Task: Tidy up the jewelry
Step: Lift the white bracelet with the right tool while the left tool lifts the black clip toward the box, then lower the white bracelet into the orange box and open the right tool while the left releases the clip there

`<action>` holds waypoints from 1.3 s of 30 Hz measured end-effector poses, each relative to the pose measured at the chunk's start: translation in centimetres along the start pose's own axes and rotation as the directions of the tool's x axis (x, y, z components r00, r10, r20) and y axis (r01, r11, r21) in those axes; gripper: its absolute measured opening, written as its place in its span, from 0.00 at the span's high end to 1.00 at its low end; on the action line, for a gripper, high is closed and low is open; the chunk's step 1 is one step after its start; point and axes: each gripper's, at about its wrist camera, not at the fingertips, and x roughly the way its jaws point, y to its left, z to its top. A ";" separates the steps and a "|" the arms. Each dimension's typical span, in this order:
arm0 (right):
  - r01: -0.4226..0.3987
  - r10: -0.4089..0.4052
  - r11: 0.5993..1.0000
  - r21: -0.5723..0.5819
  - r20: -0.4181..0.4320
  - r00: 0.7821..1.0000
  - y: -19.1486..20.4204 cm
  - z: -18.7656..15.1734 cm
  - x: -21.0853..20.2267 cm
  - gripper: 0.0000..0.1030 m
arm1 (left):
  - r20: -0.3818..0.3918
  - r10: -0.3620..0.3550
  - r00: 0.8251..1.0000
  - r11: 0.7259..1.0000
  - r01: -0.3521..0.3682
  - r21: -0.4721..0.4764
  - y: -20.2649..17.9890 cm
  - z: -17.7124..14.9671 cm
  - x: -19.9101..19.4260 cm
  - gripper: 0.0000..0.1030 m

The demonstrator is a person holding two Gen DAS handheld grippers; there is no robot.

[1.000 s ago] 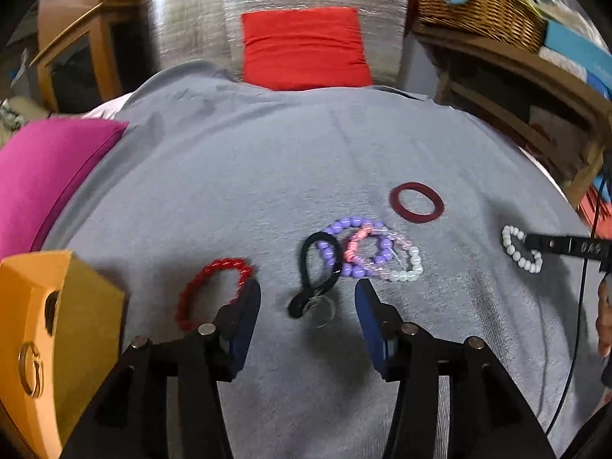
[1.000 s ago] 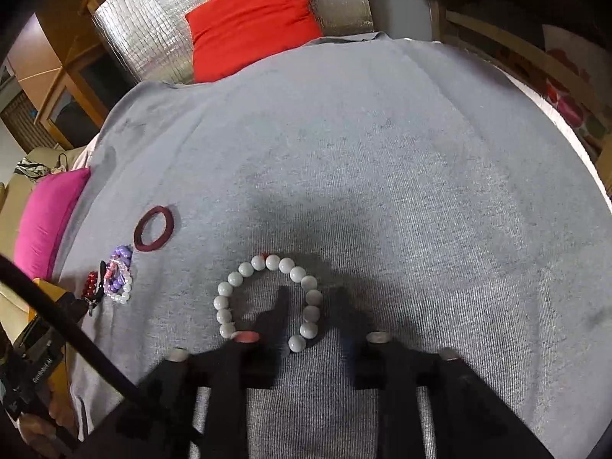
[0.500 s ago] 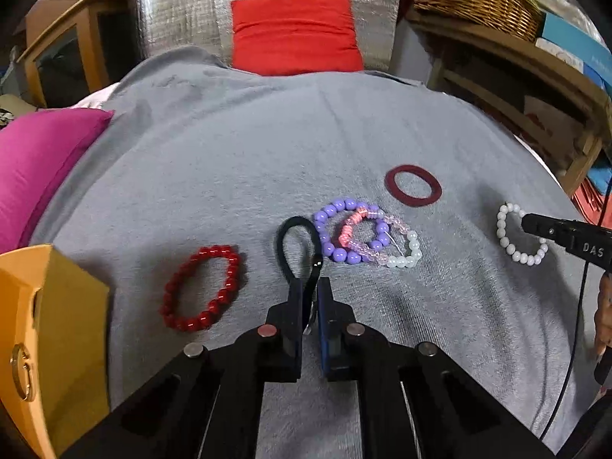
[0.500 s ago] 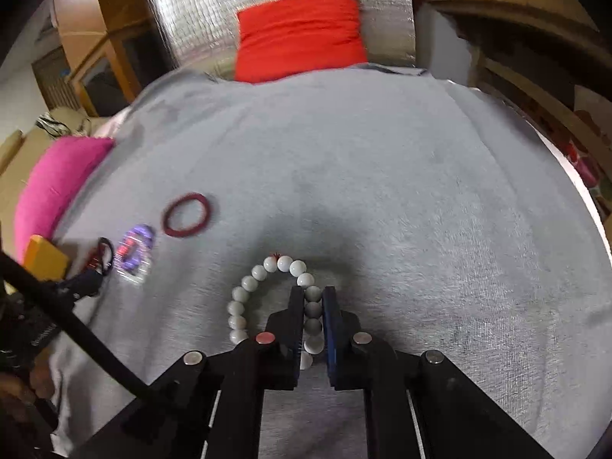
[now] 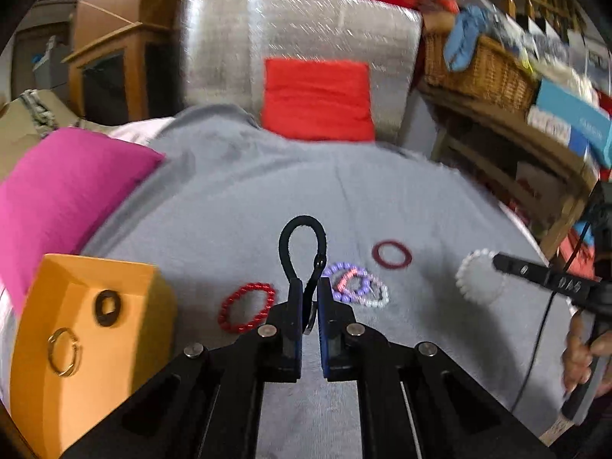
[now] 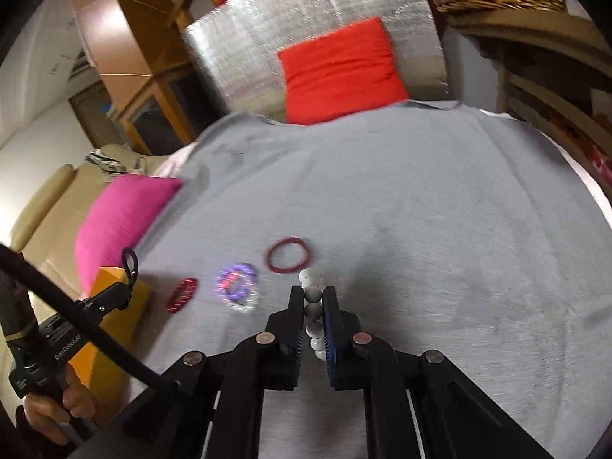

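Observation:
My left gripper (image 5: 309,287) is shut on a black cord loop (image 5: 302,241) with a metal ring, held up off the grey cloth (image 5: 237,206). My right gripper (image 6: 313,294) is shut on a white bead bracelet (image 6: 310,277), lifted above the cloth; in the left wrist view the white bead bracelet (image 5: 478,277) hangs from the right gripper at the right. On the cloth lie a red bead bracelet (image 5: 246,307), a tangle of purple, pink and clear bead bracelets (image 5: 355,285) and a dark red ring (image 5: 392,254). An orange box (image 5: 88,340) stands at the left.
A pink cushion (image 5: 65,191) lies behind the box at the left. A red cushion (image 5: 317,99) leans on a silver backrest (image 5: 298,26) at the far end. A wicker basket (image 5: 478,65) and shelves stand at the right. A hand (image 6: 57,405) holds the left gripper's handle.
Both grippers shut, the left on the black cord loop and the right on the white bead bracelet, then both rose with them off the cloth.

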 end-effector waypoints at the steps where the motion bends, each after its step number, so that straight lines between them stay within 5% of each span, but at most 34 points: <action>1: -0.017 0.017 1.000 -0.003 0.002 1.000 0.8 0.0 -0.1 0.90 | 0.018 0.018 1.000 1.000 -0.018 -0.013 0.4 -0.1 -1.1 0.93; 10: -0.171 0.172 0.982 -0.081 0.000 0.985 10.2 -0.7 0.8 0.90 | 0.067 0.154 0.986 0.987 -0.150 -0.062 5.7 -2.5 -8.5 0.93; 22: -0.412 0.400 0.884 -0.220 -0.100 0.911 25.9 -5.1 3.4 0.90 | -0.070 0.326 0.943 0.924 -0.333 -0.191 16.0 -8.2 -10.9 0.93; 28: -0.434 0.400 0.863 -0.258 -0.175 0.900 29.5 -7.6 6.2 0.90 | -0.110 0.350 0.930 0.908 -0.366 -0.204 17.3 -9.6 -9.7 0.93; 39: -0.414 0.366 0.870 -0.268 -0.213 0.906 30.1 -8.7 9.2 0.90 | -0.143 0.375 0.916 0.902 -0.397 -0.169 17.0 -10.4 -7.8 0.93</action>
